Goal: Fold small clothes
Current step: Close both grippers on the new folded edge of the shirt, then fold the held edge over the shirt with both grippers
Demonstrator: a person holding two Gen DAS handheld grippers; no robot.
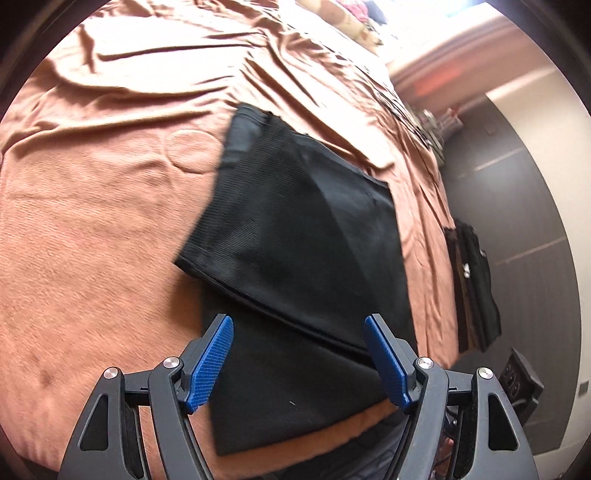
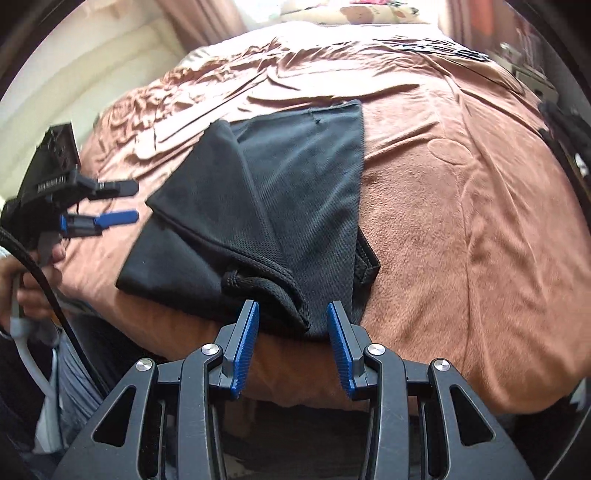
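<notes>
At the left of the right wrist view, the left gripper (image 2: 122,201) hangs in a hand (image 2: 37,273) just beside the shorts (image 2: 280,192), its fingers spread wide and empty, clear of the cloth. The black shorts lie on the bed (image 2: 461,240) near its front edge, on the brown cover. One part has been turned over on a slant across the rest, so a first fold looks done; the outline is still uneven, with a drawstring (image 2: 240,282) and waistband edge poking out at the near side, so I judge at least one more fold and some squaring up remain. Further right, the right gripper (image 2: 293,317) has its fingers partly open on either side of the near corner of the shorts, and the pads do not seem to press on it, so nothing is gripped. The left wrist view looks down past the left gripper (image 1: 299,332) at the shorts (image 1: 295,229), showing the slanted folded edge lengthwise, and to the right a dark pile (image 1: 474,288) at the bed's edge, possibly clothes. Only the right wrist view shows the drawstring, the hand and the pillow (image 2: 369,14) at the head of the bed.
</notes>
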